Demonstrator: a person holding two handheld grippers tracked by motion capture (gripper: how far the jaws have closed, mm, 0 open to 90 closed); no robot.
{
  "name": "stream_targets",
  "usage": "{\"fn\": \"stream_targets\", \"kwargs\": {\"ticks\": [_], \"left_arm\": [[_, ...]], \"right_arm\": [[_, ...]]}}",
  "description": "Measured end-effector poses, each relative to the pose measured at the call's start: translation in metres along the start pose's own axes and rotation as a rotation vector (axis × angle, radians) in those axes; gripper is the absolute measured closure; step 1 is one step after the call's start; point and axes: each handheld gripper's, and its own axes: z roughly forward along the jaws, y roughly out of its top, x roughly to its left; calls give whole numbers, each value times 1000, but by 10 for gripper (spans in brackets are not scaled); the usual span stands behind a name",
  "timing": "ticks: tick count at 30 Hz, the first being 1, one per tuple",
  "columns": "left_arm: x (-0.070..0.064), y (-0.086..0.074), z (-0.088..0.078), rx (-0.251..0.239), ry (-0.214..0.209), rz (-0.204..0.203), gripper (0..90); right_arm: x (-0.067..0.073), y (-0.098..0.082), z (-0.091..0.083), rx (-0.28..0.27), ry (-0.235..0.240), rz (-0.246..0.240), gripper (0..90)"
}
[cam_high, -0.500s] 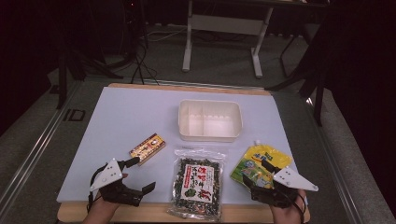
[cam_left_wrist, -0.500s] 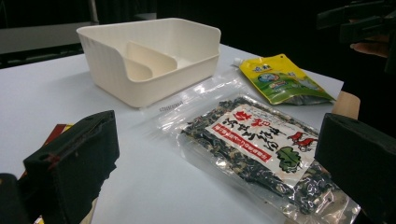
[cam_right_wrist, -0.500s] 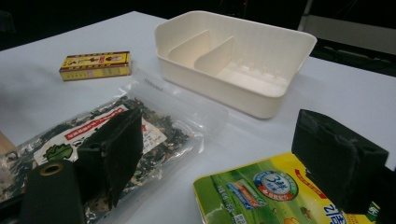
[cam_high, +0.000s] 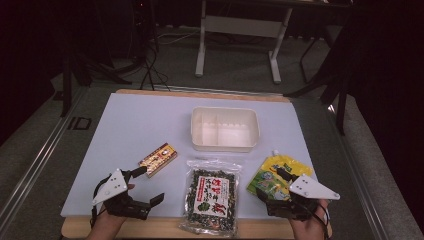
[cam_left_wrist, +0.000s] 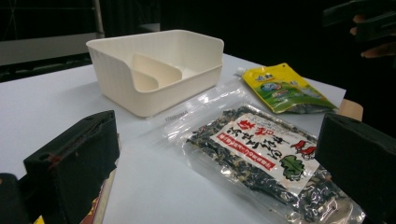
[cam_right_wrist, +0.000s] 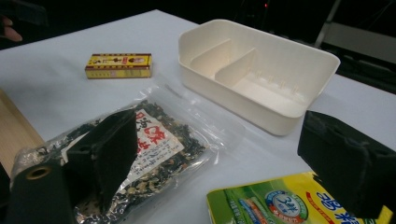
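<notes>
While both tools stand open and empty, the left tool (cam_high: 146, 186) is just beside the yellow box (cam_high: 158, 159), and the right tool (cam_high: 274, 186) hovers over the yellow-green pouch (cam_high: 272, 175) on the counter (cam_high: 130, 125).

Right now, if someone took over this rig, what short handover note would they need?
Left gripper: jaws open, nothing between them, at the near left of the table, next to the small yellow box.
Right gripper: jaws open, nothing gripped, over the near end of the yellow-green pouch.
The clear bag of dark dried food lies flat between the two grippers.
The white divided bin sits farther back, empty.
Done: nothing in the bin so far.
Left, probably: box, bag and pouch all remain on the table, likely bound for the bin.
</notes>
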Motion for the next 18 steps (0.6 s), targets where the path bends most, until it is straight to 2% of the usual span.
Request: {"fn": "stream_targets", "kwargs": {"ticks": [1, 3, 4, 6, 7, 9, 11, 13, 16, 17, 18], "left_arm": [[1, 0, 0, 1, 10, -4, 0], [2, 0, -1, 2, 16, -19, 0], [2, 0, -1, 6, 18, -28, 0], [3, -1, -1, 12, 10, -43, 0], [3, 0, -1, 17, 9, -46, 0], [2, 0, -1, 22, 3, -36, 0], [0, 0, 0, 29, -2, -18, 0], [-3, 1, 2, 36, -13, -5, 0], [-5, 0, 3, 39, -25, 3, 0], [-6, 0, 3, 41, -28, 7, 0], [-6, 0, 3, 41, -35, 7, 0]], "right_arm": [[0, 2, 1, 3, 16, 5, 115], [-1, 7, 6, 69, 27, -9, 115], [-1, 9, 8, 78, 37, -10, 114], [-3, 13, 12, 60, 80, 33, 107], [-4, 16, 15, 64, 82, 33, 99], [-8, 19, 19, 51, 100, 50, 98], [-12, 21, 26, 68, 95, 32, 98], [-16, 22, 32, 79, 124, 31, 98], [-20, 23, 38, 88, 140, 30, 101], [-24, 23, 47, 107, 166, 34, 111], [-25, 23, 50, 112, 169, 39, 130]]}}
